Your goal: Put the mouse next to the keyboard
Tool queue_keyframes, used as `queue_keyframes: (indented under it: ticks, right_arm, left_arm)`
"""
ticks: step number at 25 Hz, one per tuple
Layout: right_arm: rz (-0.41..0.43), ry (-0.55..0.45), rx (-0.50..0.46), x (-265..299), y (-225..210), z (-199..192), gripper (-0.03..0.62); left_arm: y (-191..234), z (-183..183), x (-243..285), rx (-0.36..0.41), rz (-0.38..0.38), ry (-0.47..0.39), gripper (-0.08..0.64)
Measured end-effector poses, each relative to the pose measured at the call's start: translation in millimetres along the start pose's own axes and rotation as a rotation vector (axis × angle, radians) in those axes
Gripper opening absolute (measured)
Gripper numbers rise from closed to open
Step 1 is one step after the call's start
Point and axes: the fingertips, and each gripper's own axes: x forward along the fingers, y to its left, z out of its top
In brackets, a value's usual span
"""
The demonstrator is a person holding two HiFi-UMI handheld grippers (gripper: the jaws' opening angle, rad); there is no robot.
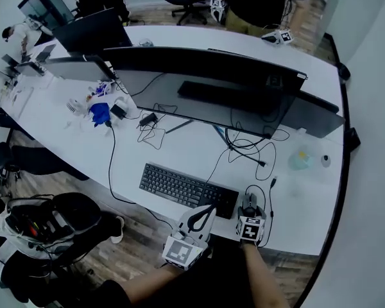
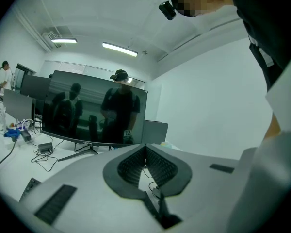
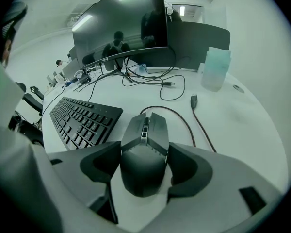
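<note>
A dark wired mouse [image 3: 145, 140] rests on the white desk [image 1: 179, 156], just right of the black keyboard [image 1: 186, 190], whose right end shows in the right gripper view too [image 3: 82, 120]. My right gripper [image 3: 144, 165] is shut on the mouse, one jaw pressed to each side; the head view shows this gripper [image 1: 249, 206] at the desk's near edge. My left gripper [image 1: 207, 210] hovers at the keyboard's front edge, tilted upward. Its jaws [image 2: 145, 147] meet at the tips, shut with nothing held.
The mouse cable [image 3: 184, 123] loops away to the right toward a loose plug [image 3: 194, 101]. A wide curved monitor [image 1: 205, 85] and tangled cables [image 1: 247, 147] stand behind the keyboard. A translucent cup [image 1: 299, 159] sits at right. A backpack [image 1: 45, 223] lies on the floor at left.
</note>
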Motion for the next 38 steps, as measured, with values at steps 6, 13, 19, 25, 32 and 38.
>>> queue_keyframes:
  ticks: [6, 13, 19, 25, 32, 38]
  right_arm:
    - [-0.02, -0.018, 0.005, -26, 4, -5, 0.308]
    - [0.049, -0.167, 0.025, -129, 46, -2, 0.308]
    - [0.204, -0.358, -0.038, -234, 98, 3, 0.248]
    - [0.221, -0.631, -0.005, -338, 120, 23, 0.021]
    - [0.135, -0.808, -0.151, -458, 122, -18, 0.018]
    - [0.142, -0.861, -0.141, -517, 121, -96, 0.017]
  left_arm:
    - [5, 9, -45, -0.014, 0.037, -0.04, 0.014]
    - [-10, -9, -92, -0.083, -0.019, -0.088, 0.014]
    - [-38, -4, -126, -0.095, -0.041, -0.138, 0.014]
    - [-89, 5, -159, -0.115, -0.076, -0.135, 0.014]
    - [-196, 17, -222, -0.059, -0.058, -0.213, 0.014]
    - [-274, -1, -286, -0.012, -0.02, -0.228, 0.014]
